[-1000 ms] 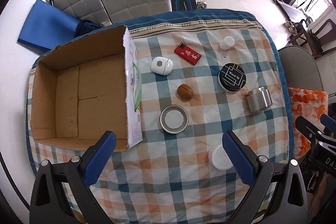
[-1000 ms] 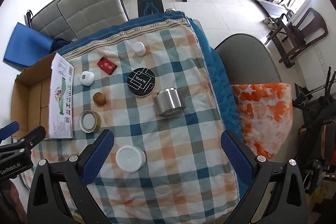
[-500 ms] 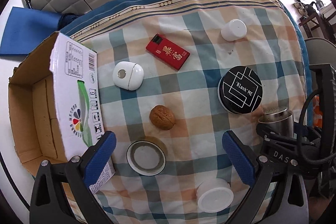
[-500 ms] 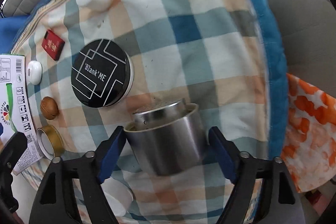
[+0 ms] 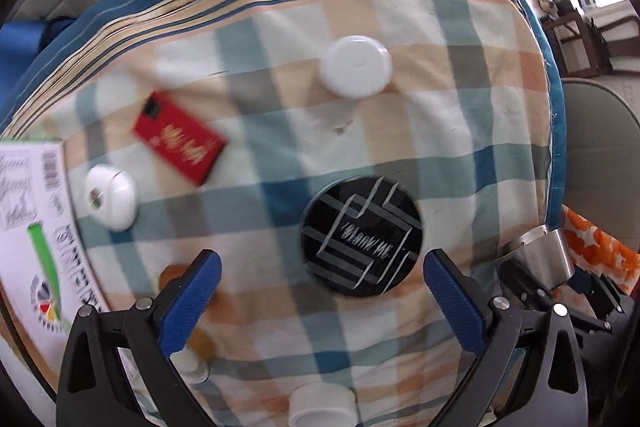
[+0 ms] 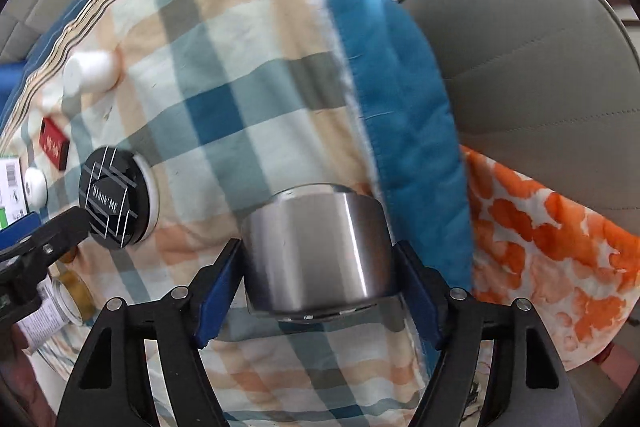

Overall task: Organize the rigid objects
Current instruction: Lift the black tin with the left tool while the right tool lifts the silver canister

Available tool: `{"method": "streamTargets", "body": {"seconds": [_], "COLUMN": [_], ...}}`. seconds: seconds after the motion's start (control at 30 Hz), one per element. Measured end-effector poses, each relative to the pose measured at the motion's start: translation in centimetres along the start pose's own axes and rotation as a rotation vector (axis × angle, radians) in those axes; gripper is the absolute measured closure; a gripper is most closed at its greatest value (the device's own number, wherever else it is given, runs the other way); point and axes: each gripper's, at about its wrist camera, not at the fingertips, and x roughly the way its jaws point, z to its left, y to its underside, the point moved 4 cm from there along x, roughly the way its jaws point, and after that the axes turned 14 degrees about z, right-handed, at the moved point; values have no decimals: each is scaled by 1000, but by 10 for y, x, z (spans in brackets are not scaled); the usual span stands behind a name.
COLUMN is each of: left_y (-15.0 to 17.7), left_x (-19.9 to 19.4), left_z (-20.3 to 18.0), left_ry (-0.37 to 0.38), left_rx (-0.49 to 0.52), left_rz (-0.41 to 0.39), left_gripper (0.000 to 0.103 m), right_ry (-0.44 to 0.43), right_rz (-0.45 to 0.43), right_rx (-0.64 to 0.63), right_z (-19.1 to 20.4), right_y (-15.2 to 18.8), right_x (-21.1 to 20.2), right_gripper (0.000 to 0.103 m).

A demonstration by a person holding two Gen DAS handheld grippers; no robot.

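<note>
- The right gripper (image 6: 318, 279) is pointed down at the table, and its jaws have just been closing; the steel canister (image 6: 316, 247) is set between the blue pads, which are seen pressed against its two sides.
- The steel canister is found at the 3 o'clock edge of the checked cloth (image 6: 224, 75), just beside the blue border of the cloth, and stands upright as far as can be told.
- In the left wrist view the same canister (image 5: 540, 255) is seen at 4 o'clock, with the black frame of the right gripper around it.
- The left gripper (image 5: 320, 291) is held with its jaws wide apart; nothing is gripped between the blue pads.
- The black round tin (image 5: 362, 235), marked with white lines and lettering, lies just beyond the left gripper's fingertips, nearer the right pad; no contact with either pad is seen.
- A white cap (image 5: 356, 67) is placed at 12 o'clock from the tin, well apart from it.
- A red flat box (image 5: 178, 143) lies at 10 o'clock from the tin, and a white rounded case (image 5: 110, 201) at 9 o'clock, near the printed cardboard box (image 5: 32, 227) at the left edge.
- A brown object is partly hidden behind the left pad and cannot be identified.
- A white lid (image 5: 322, 405) is cut off at 6 o'clock.
- A grey chair (image 6: 540, 67) and an orange patterned cloth (image 6: 540, 247) are seen beyond the table's 3 o'clock side.
</note>
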Motion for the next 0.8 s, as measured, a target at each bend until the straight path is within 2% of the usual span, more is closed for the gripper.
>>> {"method": "streamTargets", "body": {"seconds": [0.13,0.17,0.2,0.23,0.37,0.5,0.6,0.63,0.73,0.8], "left_y": [-24,-28,-30,-29,-18,-23,-25,-27,-27,-10], "left_x": [21,28,32,35,37,41,43,53,54,48], "left_z": [-14,-14,-13,-10,3,17,20,5,10,-1], "left_ry": [-64,-87,-91,-76,-104,-88,-108,-109,-98,-94], "left_rx": [44,54,62,66,81,58,67,64,60,58], "left_rz": [63,81,91,96,80,79,79,74,69,69], "left_gripper": [0,6,25,29,28,26,26,26,26,26], "right_ry": [-12,-11,-9,-7,-27,-75,-82,-85,-103,-98], "right_rz": [9,14,17,20,42,96,120,121,109,108], "right_rx": [20,21,20,21,12,26,28,16,-36,-56], "right_z": [-3,-1,0,1,2,4,6,8,9,8], "right_y": [-5,-6,-8,-9,-26,-49,-54,-55,-53,-45], "right_x": [3,4,6,7,12,30,38,38,40,38], "right_gripper": [27,27,27,27,28,29,29,28,24,22]}}
